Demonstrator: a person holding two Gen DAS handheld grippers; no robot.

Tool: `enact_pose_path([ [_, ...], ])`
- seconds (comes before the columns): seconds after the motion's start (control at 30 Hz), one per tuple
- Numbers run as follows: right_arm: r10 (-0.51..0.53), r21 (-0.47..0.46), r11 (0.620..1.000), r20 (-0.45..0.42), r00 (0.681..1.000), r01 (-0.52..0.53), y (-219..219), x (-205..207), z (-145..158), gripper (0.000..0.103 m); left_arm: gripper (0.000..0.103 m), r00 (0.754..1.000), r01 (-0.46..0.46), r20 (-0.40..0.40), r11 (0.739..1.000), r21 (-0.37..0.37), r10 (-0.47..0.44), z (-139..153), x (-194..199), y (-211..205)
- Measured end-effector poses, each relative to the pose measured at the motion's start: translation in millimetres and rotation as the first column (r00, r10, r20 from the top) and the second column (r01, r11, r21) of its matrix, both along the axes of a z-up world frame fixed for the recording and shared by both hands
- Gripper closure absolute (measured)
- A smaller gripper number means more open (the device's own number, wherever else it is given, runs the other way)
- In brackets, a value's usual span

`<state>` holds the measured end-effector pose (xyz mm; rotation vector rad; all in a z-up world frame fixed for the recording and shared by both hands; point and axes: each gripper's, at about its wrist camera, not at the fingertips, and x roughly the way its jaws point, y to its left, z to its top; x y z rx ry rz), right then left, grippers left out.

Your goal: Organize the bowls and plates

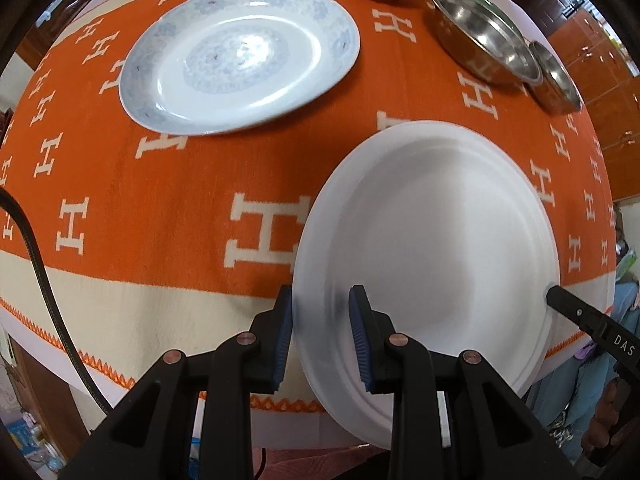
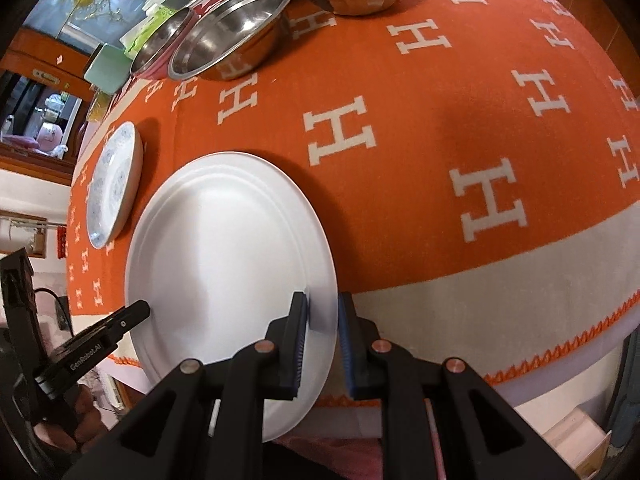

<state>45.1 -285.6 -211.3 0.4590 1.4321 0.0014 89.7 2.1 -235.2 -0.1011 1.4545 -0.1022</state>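
Both grippers are gripping the white plate (image 1: pixel 432 240): left gripper (image 1: pixel 322 336) clamping one rim, right gripper (image 2: pixel 323 342) clamping the opposite rim, carrying it above the cloth (image 1: pixel 180 200). Beyond the jaws, patterned plate (image 1: pixel 240 56) and steel bowls (image 2: pixel 232 36) are sitting empty.

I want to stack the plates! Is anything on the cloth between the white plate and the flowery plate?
Nothing visible. Only bare orange cloth lies between the white plate, gripped by both grippers, and the flowery plate. The steel bowls sit off to the side.
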Motion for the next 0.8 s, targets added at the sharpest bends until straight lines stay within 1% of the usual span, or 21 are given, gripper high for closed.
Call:
enact_pose_path([
  [0.13, 0.009, -0.041, 0.999, 0.017, 1.0, -0.008, 7, -4, -1, 0.087, 0.077, 1.0, 0.028, -0.006, 0.999, 0.02, -0.028, -6, -6, -3],
  [0.27, 0.031, -0.074, 0.997, 0.03, 0.999, -0.028, 12, -6, -2, 0.086, 0.077, 0.999, 0.051, 0.007, 0.998, 0.043, -0.051, -8, -15, -8],
  [0.6, 0.061, -0.09, 0.994, 0.026, 0.998, -0.059, 15, -2, -4, 0.086, 0.077, 0.997, 0.07, 0.027, 0.994, 0.085, -0.073, -5, -18, -28],
  [0.8, 0.08, -0.106, 0.991, 0.025, 0.996, -0.077, 19, -1, -4, 0.086, 0.077, 0.997, 0.063, 0.03, 0.994, 0.085, -0.066, -4, -18, -31],
])
